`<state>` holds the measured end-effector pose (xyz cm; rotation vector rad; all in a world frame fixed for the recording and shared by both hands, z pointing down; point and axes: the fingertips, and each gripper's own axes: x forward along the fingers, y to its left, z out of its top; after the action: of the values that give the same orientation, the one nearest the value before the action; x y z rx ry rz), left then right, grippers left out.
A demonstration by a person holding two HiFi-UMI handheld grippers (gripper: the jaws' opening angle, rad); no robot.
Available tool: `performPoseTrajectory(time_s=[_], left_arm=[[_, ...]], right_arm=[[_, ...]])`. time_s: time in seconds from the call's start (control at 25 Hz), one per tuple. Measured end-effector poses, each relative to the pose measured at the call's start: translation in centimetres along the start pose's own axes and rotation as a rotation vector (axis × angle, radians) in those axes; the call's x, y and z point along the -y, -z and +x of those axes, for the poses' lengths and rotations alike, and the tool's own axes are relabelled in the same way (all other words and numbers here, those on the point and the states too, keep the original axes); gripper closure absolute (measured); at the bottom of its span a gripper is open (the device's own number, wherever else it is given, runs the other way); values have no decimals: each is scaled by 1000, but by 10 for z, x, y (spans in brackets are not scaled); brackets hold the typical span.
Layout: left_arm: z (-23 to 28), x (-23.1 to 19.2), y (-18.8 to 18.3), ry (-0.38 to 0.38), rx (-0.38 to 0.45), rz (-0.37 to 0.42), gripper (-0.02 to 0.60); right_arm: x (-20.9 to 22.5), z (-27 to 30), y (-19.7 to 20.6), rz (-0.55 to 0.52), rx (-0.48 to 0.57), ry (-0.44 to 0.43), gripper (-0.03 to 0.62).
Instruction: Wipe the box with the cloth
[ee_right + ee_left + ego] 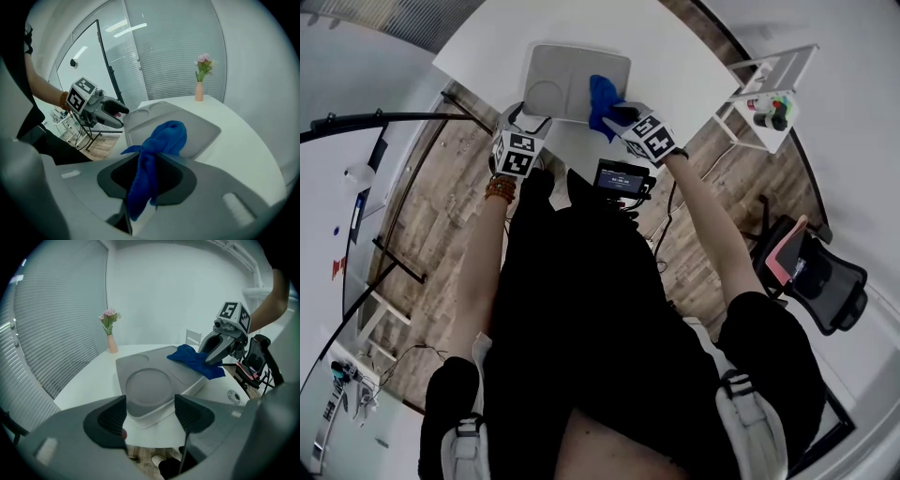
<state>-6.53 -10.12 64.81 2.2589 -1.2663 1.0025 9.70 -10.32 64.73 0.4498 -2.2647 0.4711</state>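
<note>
Vase (112,344) seemingly well beyond box (150,385), cloth (194,359).

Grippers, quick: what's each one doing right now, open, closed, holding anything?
Left gripper: open, jaws apart at the box's near corner, not clamped on it.
Right gripper: closed on the blue cloth, which lies on the box.

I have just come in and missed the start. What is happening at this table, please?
A person holds a gripper in each hand at a white table. The right gripper is shut on a blue cloth, which lies on the right side of the gray box. The left gripper has its jaws apart at the box's near corner.
</note>
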Motion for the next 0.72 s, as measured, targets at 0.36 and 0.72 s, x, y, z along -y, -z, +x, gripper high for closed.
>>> performPoseTrajectory(time_s=[0.36,0.72], left_arm=[[0,1,-3,-9,-1,-2,262],[0,-1,4,-5,-28,-7,262]], right_arm=[[-5,-5,2,-15,28,-12,497],[-20,-19,0,-28,7,-236,505]])
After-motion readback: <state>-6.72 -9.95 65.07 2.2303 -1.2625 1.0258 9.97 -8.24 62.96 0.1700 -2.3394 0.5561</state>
